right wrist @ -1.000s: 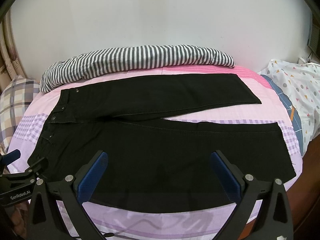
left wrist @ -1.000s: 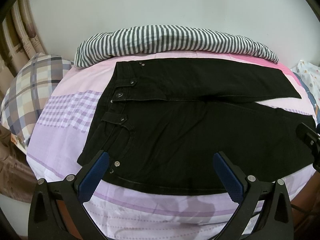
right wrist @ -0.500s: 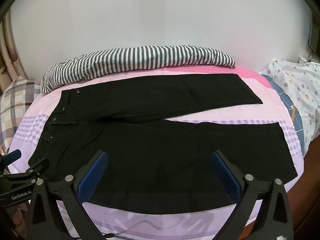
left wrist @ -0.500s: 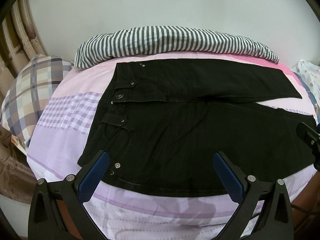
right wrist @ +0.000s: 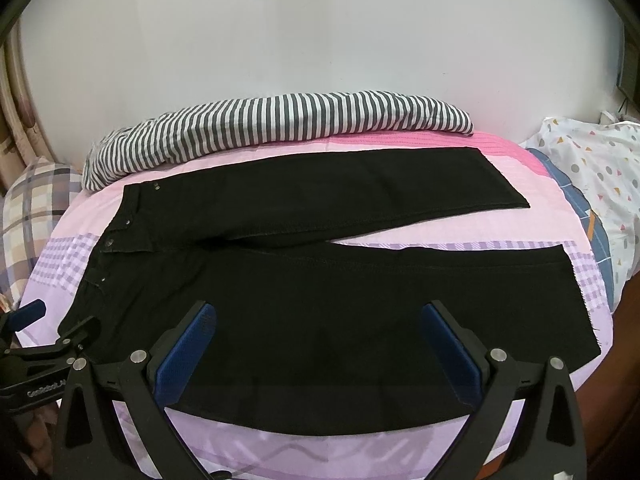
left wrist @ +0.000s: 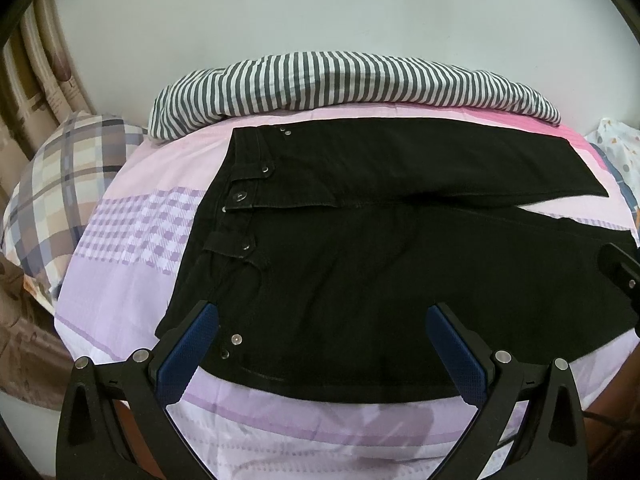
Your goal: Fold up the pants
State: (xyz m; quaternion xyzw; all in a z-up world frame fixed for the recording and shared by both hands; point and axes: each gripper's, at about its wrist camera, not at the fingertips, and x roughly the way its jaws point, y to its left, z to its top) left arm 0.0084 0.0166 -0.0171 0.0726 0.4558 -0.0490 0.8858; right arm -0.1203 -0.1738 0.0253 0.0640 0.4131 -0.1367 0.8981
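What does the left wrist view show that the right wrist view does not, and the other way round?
Only the left wrist view shows the waistband button and rivets up close, and the whole plaid pillow.

Only the right wrist view shows both leg hems, the far leg hem and the near leg hem, and much more of the white pillow with coloured shapes.

Both show the black pants spread flat on the pink and purple sheet, the striped bedding behind, and open jaws holding nothing.
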